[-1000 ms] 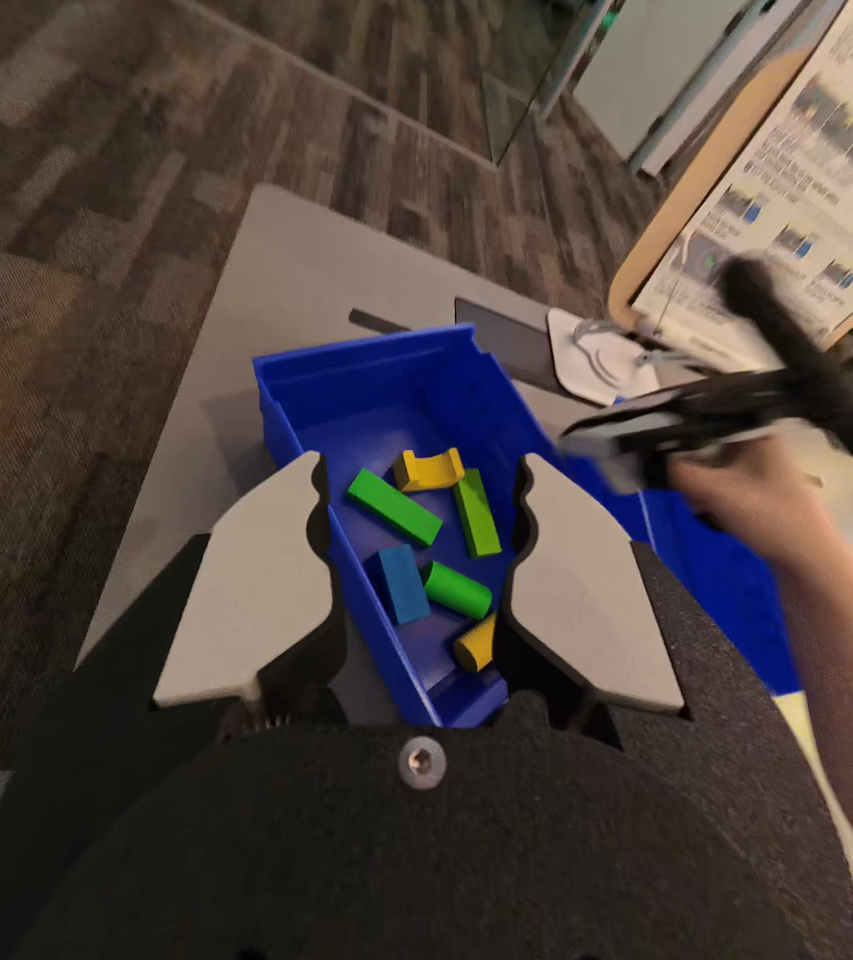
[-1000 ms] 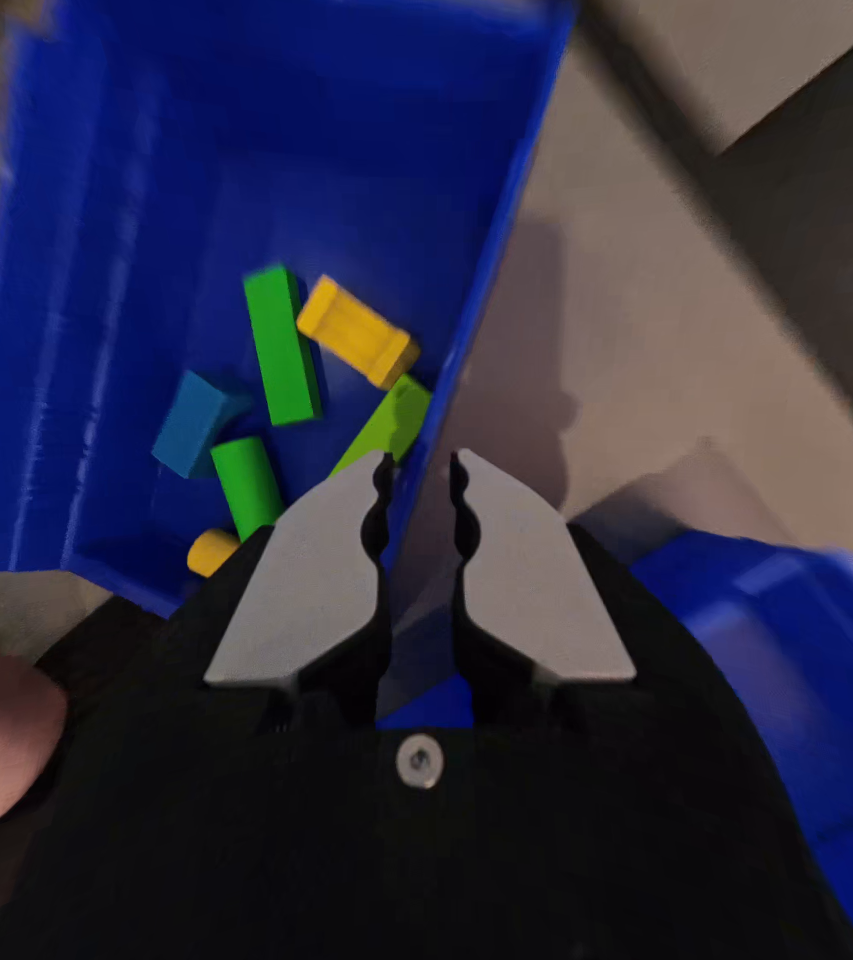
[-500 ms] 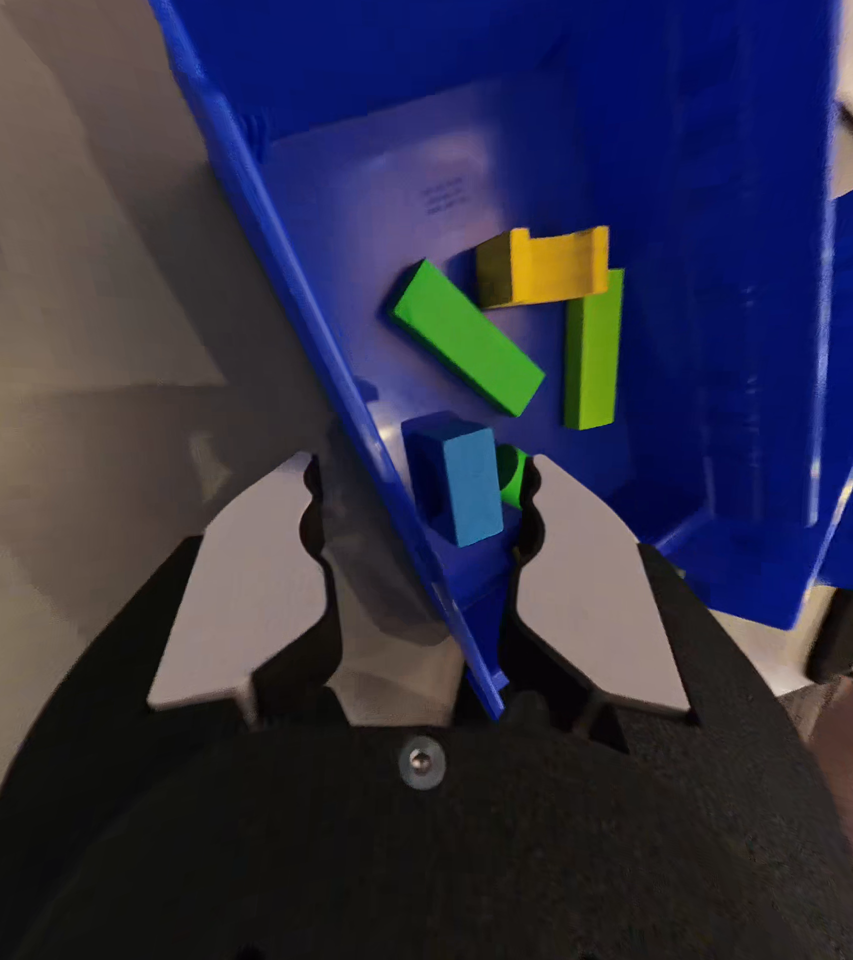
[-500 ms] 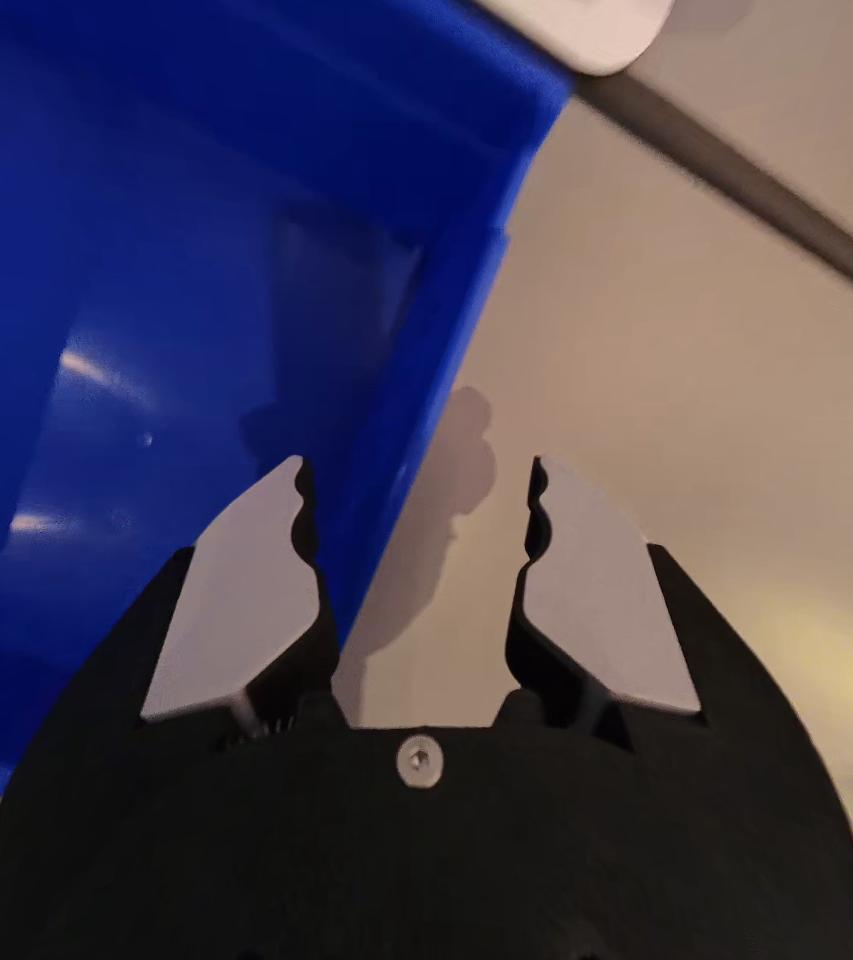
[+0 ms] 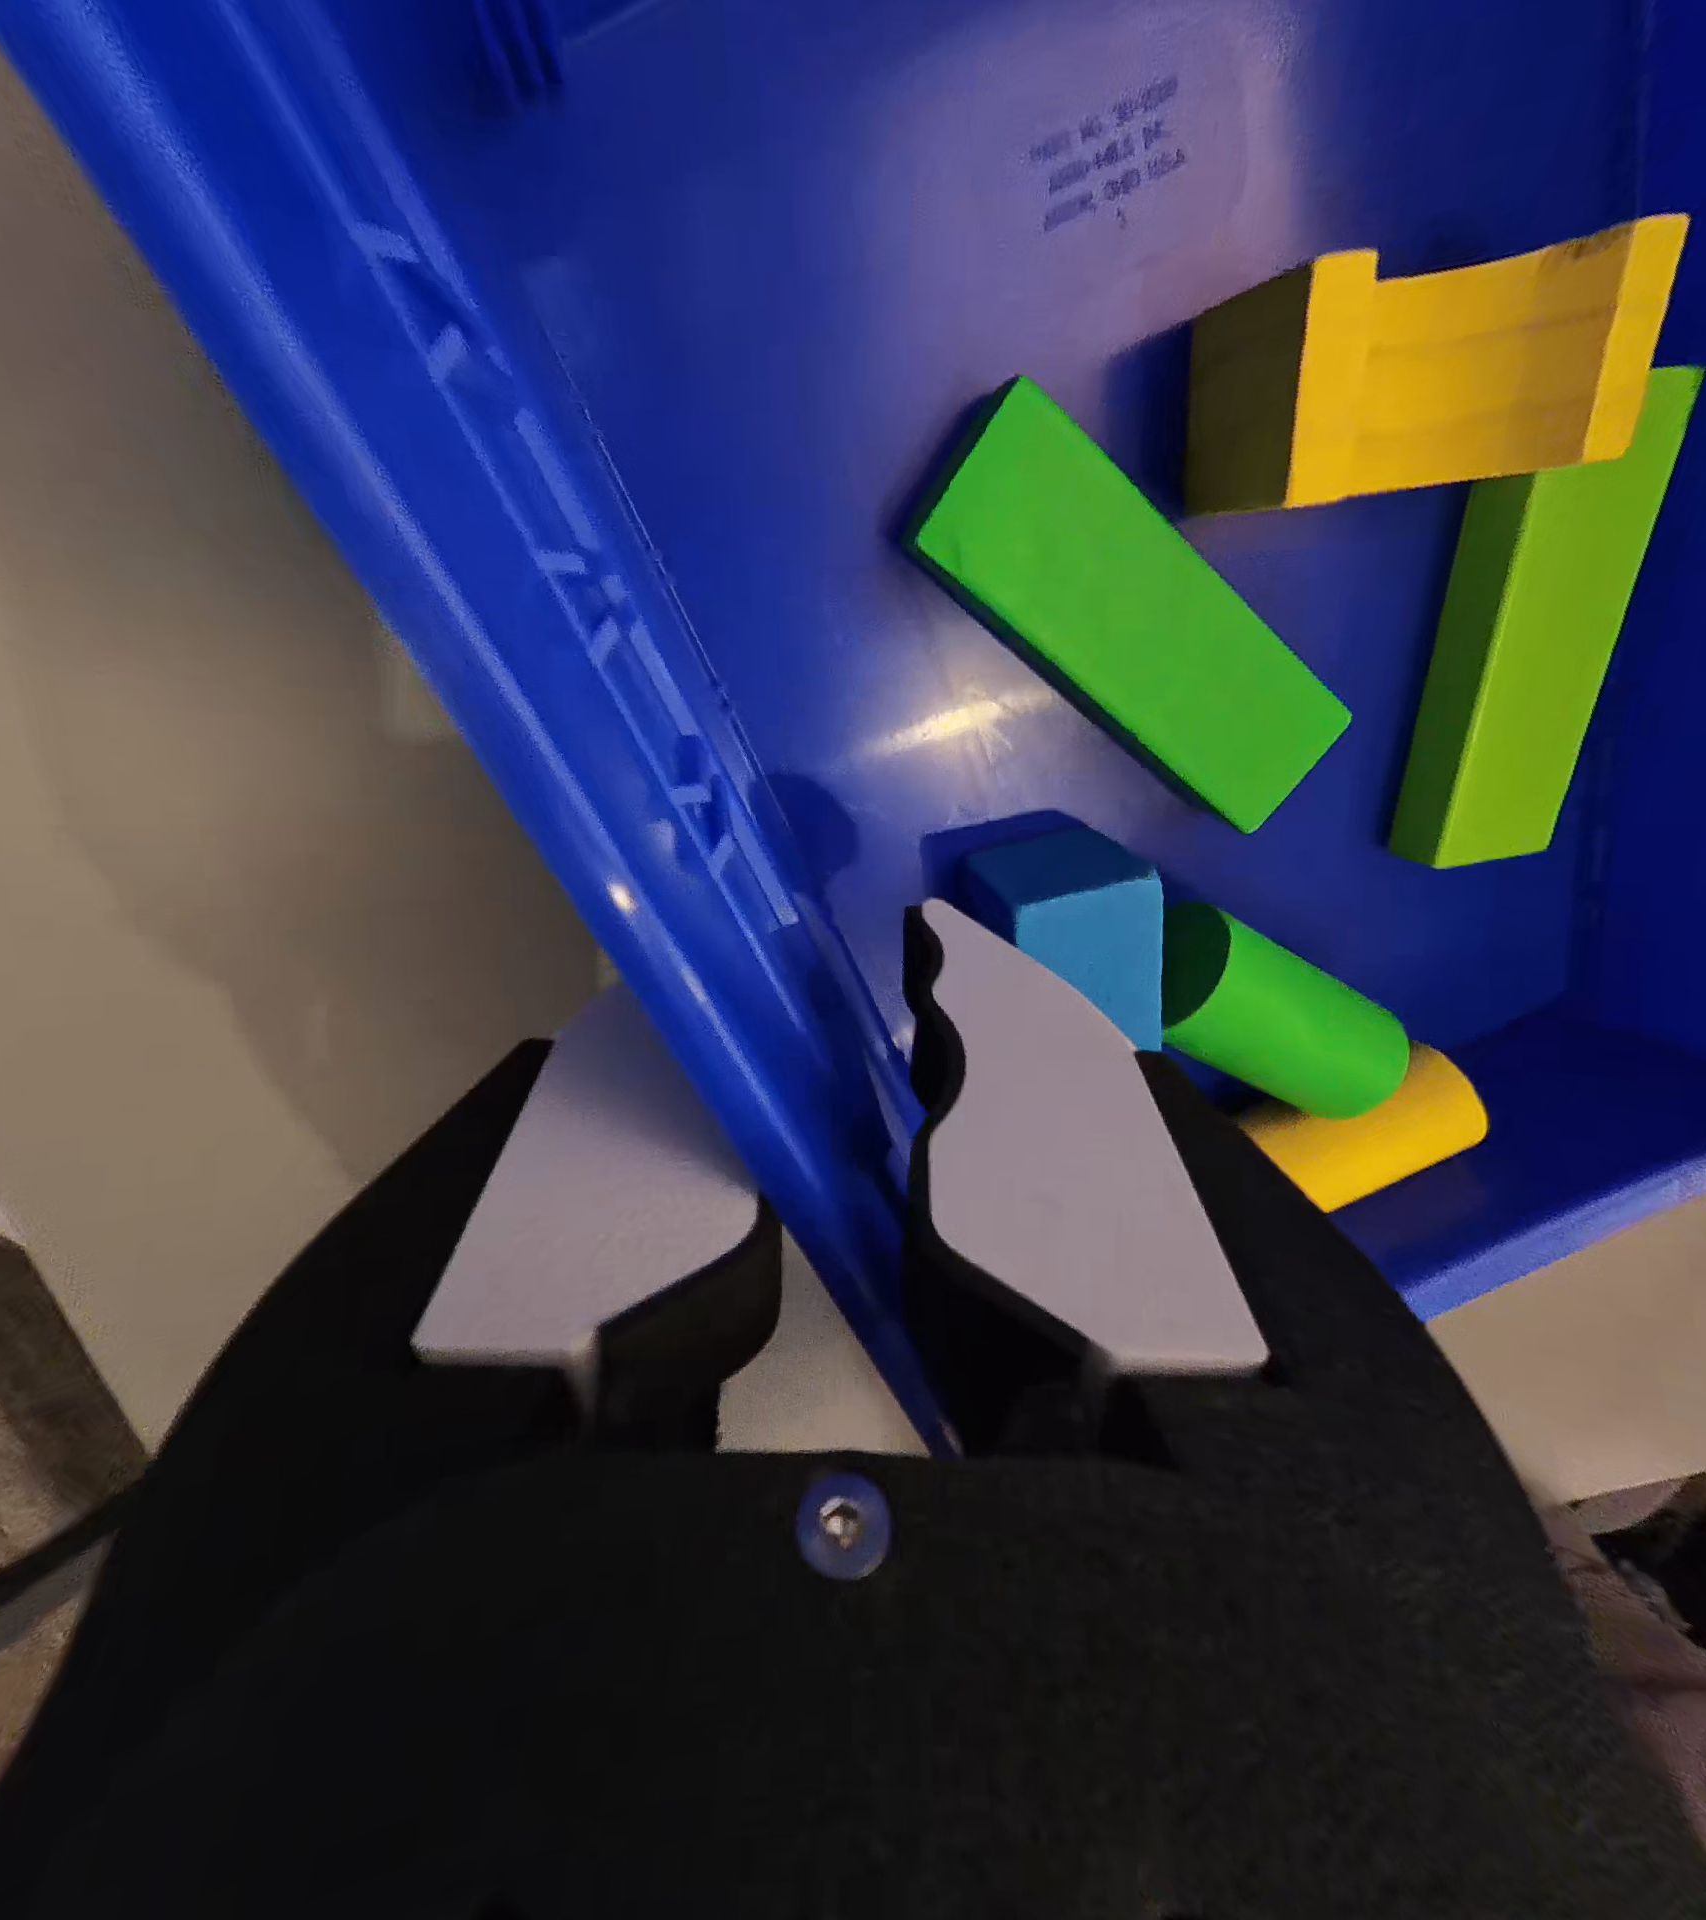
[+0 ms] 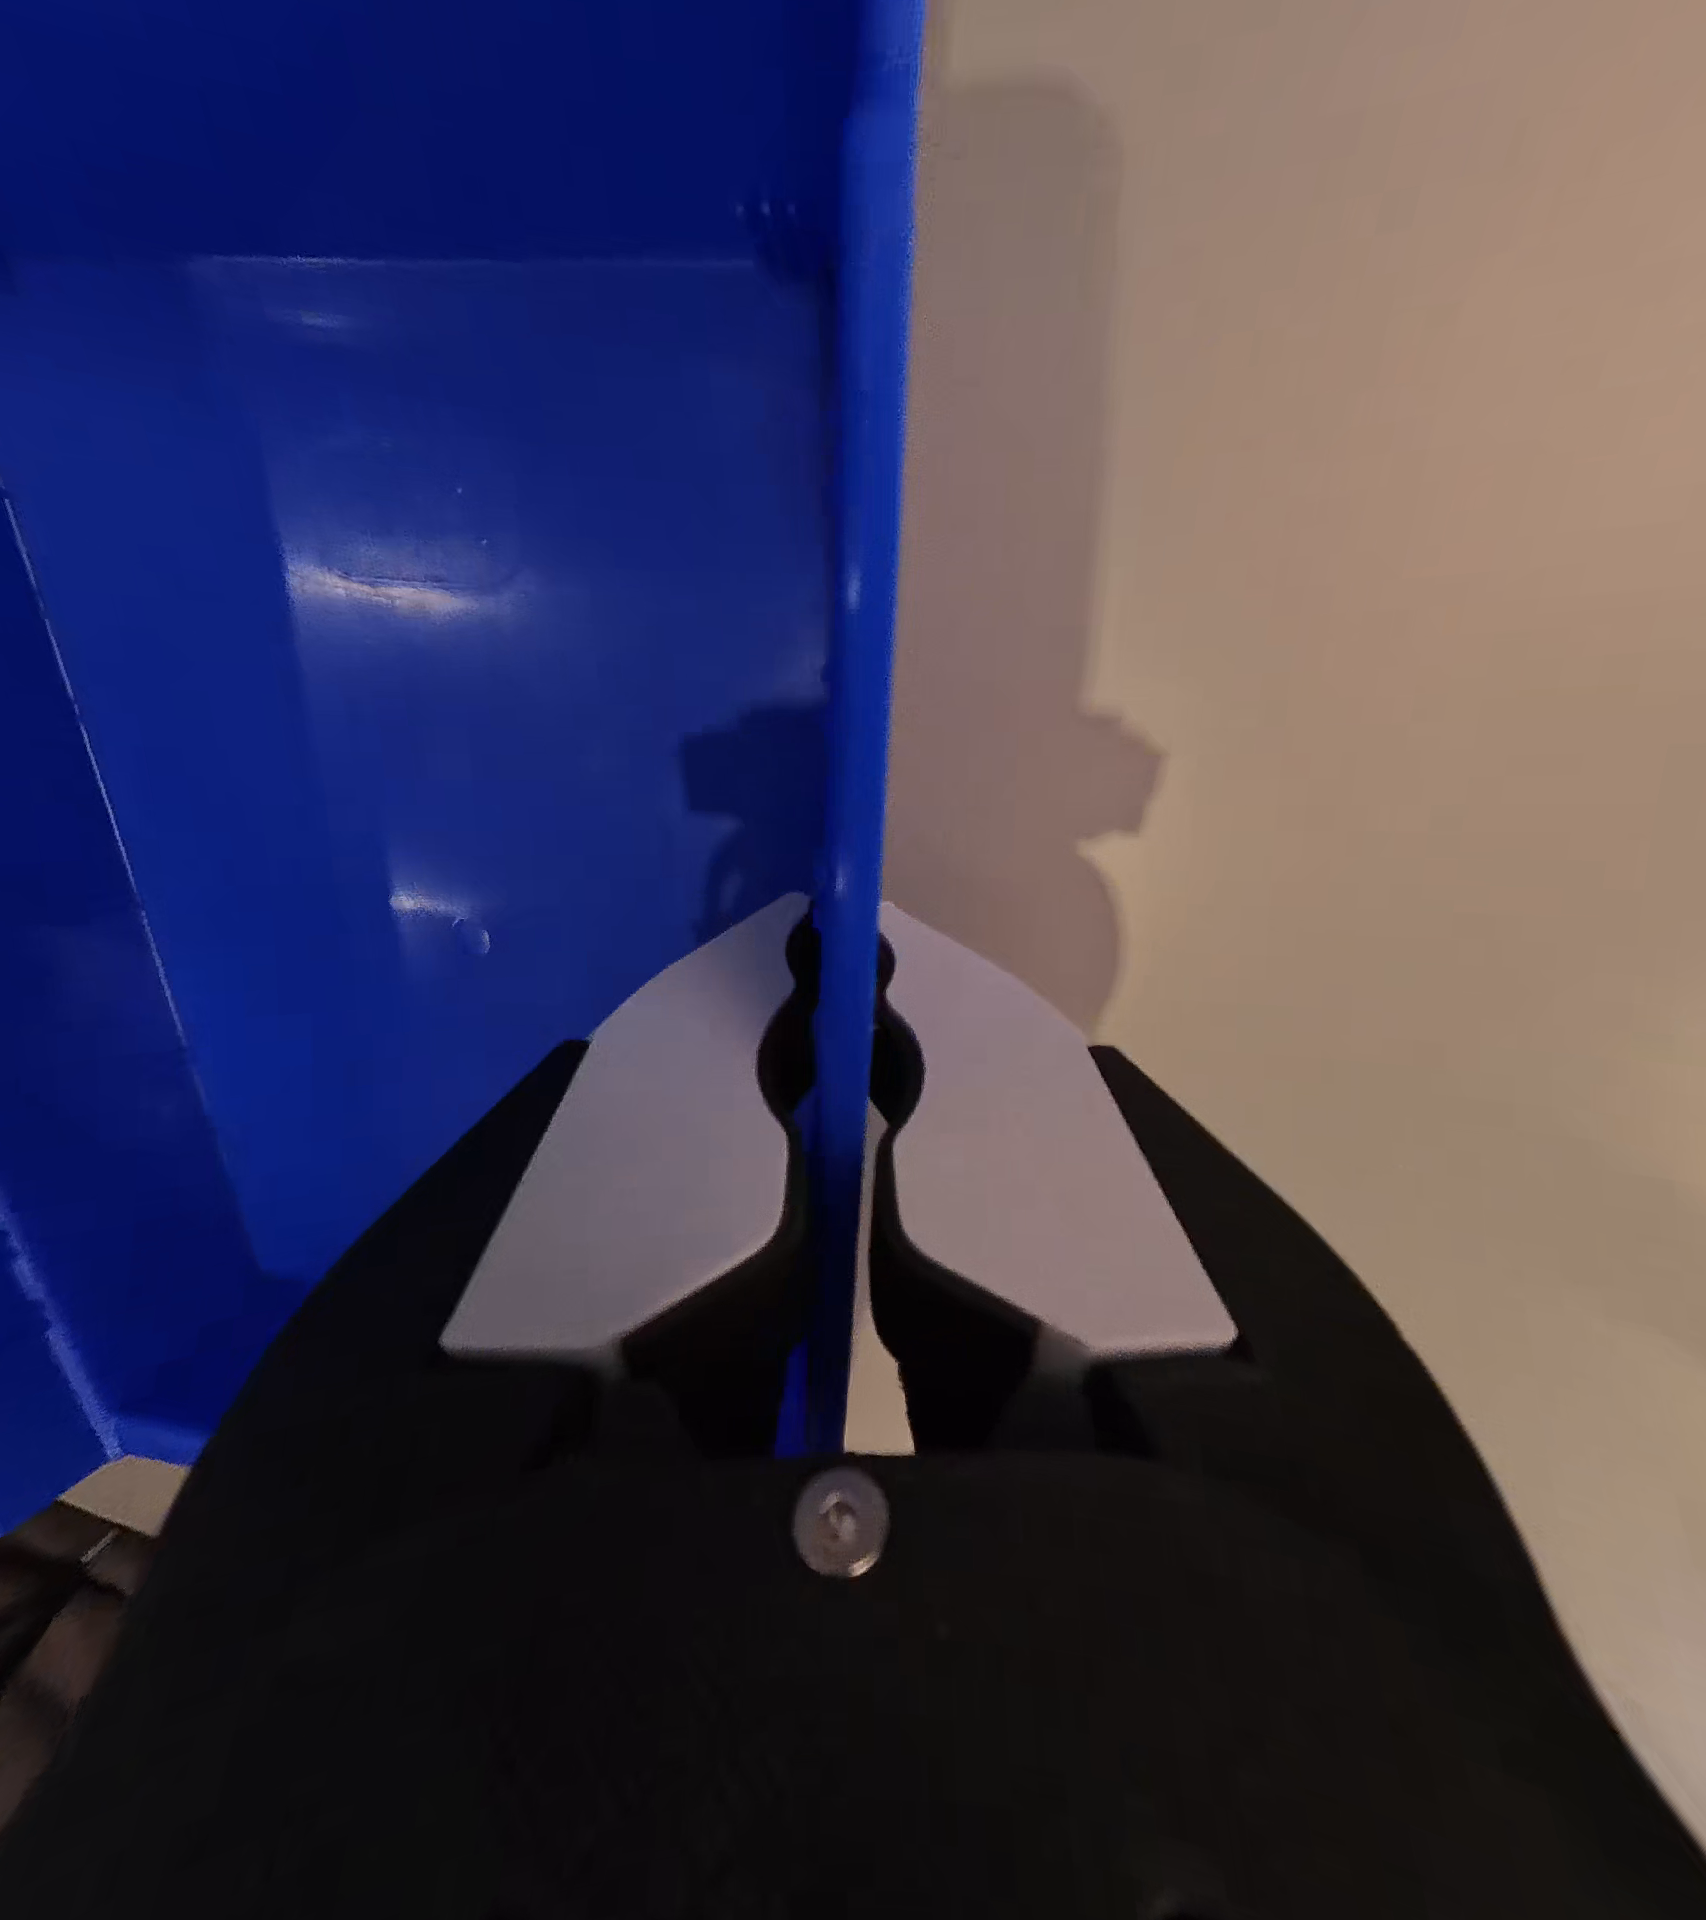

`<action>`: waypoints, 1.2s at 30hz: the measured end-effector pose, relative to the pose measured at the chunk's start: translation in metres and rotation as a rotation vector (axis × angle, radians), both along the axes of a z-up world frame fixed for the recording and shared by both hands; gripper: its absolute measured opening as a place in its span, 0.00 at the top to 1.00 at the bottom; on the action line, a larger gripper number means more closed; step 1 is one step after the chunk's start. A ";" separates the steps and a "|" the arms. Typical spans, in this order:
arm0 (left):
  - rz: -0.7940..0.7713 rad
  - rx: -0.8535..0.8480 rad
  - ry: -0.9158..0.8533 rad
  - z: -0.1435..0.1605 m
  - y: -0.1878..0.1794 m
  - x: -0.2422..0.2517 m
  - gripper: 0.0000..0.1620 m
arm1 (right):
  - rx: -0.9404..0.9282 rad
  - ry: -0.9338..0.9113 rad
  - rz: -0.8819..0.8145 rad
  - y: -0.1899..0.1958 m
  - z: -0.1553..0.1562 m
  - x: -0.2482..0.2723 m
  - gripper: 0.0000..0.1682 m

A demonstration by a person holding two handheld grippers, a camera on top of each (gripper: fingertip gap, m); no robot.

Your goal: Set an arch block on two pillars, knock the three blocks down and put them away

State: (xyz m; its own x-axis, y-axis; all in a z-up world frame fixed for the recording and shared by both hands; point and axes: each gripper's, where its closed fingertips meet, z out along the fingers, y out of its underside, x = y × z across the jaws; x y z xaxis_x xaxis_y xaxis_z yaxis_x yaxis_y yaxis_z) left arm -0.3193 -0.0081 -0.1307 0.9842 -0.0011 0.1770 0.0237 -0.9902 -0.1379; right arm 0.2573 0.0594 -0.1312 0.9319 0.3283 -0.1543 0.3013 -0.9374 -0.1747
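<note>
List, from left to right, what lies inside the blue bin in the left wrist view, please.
Dark green flat block → blue block → green cylinder → yellow arch block → light green bar. A rounded yellow block lies under the cylinder, so I leave it out.

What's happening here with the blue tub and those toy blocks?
A person is working two hand-held grippers on a blue bin. The left gripper straddles one side wall, one finger inside and one outside. The right gripper is pinched onto a blue bin wall. Inside lie the blocks: a yellow arch block, two green bars, a blue block, a green cylinder and a yellow piece. Nothing is built yet.
</note>
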 end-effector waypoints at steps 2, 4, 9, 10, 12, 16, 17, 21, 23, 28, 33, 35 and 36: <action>-0.059 0.023 0.001 -0.001 0.010 0.010 0.88 | -0.017 -0.016 -0.048 -0.005 0.000 0.045 0.95; -0.127 0.034 0.012 -0.001 0.017 0.018 0.88 | -0.016 -0.031 -0.110 -0.009 -0.001 0.090 0.95; -0.201 0.080 0.037 -0.002 0.032 0.029 0.91 | -0.008 -0.031 -0.217 -0.018 -0.002 0.179 0.95; -0.199 0.080 0.044 -0.002 0.031 0.028 0.90 | -0.007 -0.036 -0.229 -0.018 -0.002 0.192 0.95; -0.188 0.079 0.054 -0.002 0.032 0.027 0.91 | -0.010 -0.028 -0.249 -0.017 -0.002 0.213 0.95; -0.185 0.082 0.068 -0.003 0.032 0.026 0.90 | -0.008 -0.017 -0.289 -0.012 -0.003 0.239 0.95; -0.184 0.083 0.065 -0.003 0.032 0.026 0.90 | -0.008 -0.012 -0.295 -0.012 -0.003 0.241 0.95; -0.203 0.091 0.039 -0.002 0.029 0.026 0.90 | -0.008 -0.005 -0.322 -0.011 -0.003 0.243 0.96; -0.205 0.095 0.048 -0.003 0.030 0.022 0.90 | -0.007 -0.019 -0.326 -0.011 -0.003 0.243 0.96; -0.234 0.118 0.155 -0.004 0.037 0.013 0.90 | -0.019 0.021 -0.371 -0.014 -0.003 0.239 0.96; -0.234 0.122 0.137 -0.004 0.038 0.014 0.90 | -0.046 0.010 -0.385 -0.015 -0.004 0.239 0.96; -0.240 0.130 0.123 -0.004 0.039 0.015 0.90 | -0.048 0.015 -0.396 -0.015 -0.005 0.239 0.96; -0.241 0.133 0.126 -0.004 0.040 0.014 0.90 | -0.048 0.011 -0.402 -0.015 -0.004 0.239 0.96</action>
